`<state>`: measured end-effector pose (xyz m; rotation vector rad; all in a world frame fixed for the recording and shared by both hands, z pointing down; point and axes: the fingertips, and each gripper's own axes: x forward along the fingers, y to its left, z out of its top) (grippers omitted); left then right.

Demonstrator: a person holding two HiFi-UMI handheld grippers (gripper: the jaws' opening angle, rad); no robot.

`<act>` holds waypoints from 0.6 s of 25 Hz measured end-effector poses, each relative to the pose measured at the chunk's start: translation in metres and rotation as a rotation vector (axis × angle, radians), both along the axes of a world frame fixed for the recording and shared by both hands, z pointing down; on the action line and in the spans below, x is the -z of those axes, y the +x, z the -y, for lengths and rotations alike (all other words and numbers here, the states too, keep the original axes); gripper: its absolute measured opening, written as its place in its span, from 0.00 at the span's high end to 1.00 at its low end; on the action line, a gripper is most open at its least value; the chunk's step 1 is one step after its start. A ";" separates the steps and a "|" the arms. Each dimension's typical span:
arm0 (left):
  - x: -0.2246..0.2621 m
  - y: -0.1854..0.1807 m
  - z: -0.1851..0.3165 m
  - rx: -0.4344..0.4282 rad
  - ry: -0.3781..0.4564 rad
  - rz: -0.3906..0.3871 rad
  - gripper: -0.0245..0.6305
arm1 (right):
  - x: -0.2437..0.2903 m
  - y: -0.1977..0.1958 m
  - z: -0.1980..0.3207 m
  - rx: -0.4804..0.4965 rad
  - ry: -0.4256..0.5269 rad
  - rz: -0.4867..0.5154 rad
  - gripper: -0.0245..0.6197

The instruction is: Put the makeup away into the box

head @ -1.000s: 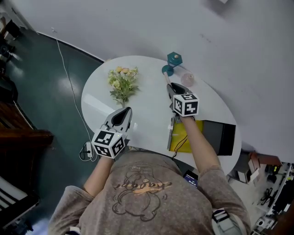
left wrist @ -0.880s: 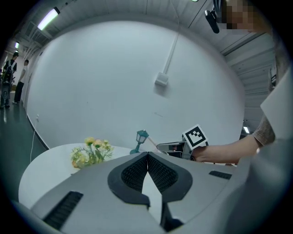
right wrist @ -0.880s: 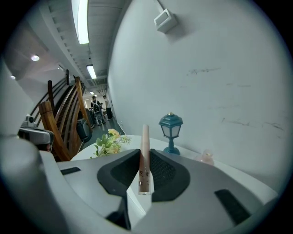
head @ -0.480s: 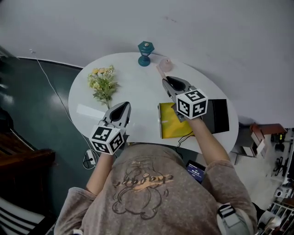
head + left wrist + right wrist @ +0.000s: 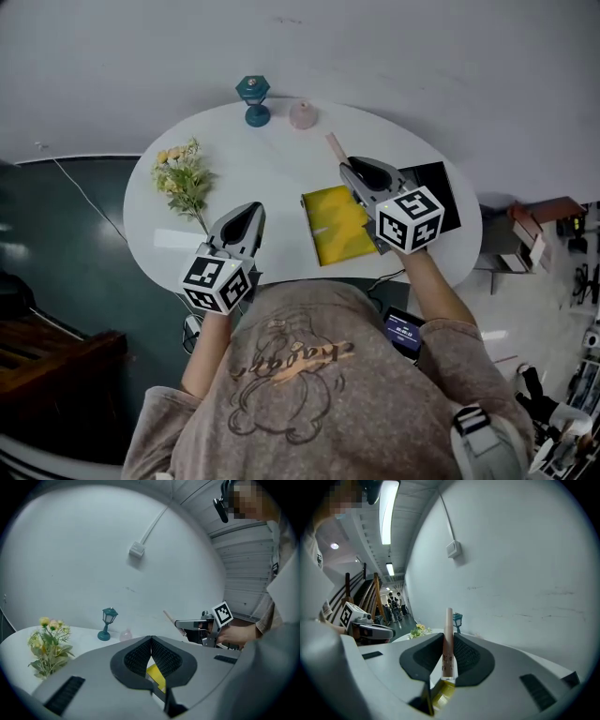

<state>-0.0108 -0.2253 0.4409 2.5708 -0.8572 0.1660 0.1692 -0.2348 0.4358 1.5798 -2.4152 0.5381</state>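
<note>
Right gripper (image 5: 349,167), clamped on a slim makeup tube (image 5: 335,147) that points to 11 o'clock. The yellow box (image 5: 337,225) lies at 6 o'clock of its tip, on the table (image 5: 272,178). Left gripper (image 5: 251,212): jaws together, empty. Advisable: centre the tube over the box and release it low.

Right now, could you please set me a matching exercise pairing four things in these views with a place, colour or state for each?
Things:
1. lantern ornament
2. flower bunch
3. makeup tube
4. left gripper

Place, colour or state:
A. shut, nothing between the jaws
B. teal, near the far edge of the table
C. clamped in the right gripper
D. yellow blooms, on the table's left side in the head view

Pairs: 1-B, 2-D, 3-C, 4-A
</note>
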 end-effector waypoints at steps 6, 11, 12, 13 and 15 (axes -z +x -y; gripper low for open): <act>0.001 0.026 -0.012 -0.092 0.012 0.008 0.93 | 0.002 0.018 -0.037 -0.033 0.006 -0.020 0.85; 0.000 0.042 -0.024 -0.151 0.011 0.009 0.93 | 0.002 0.029 -0.058 -0.078 0.005 -0.016 0.85; -0.001 0.044 -0.025 -0.160 0.010 0.009 0.93 | 0.002 0.031 -0.062 -0.087 0.006 -0.016 0.85; -0.001 0.046 -0.026 -0.170 0.010 0.009 0.93 | 0.003 0.033 -0.065 -0.097 0.008 -0.016 0.85; 0.000 0.051 -0.029 -0.193 0.013 0.009 0.93 | 0.004 0.038 -0.072 -0.116 0.012 -0.021 0.85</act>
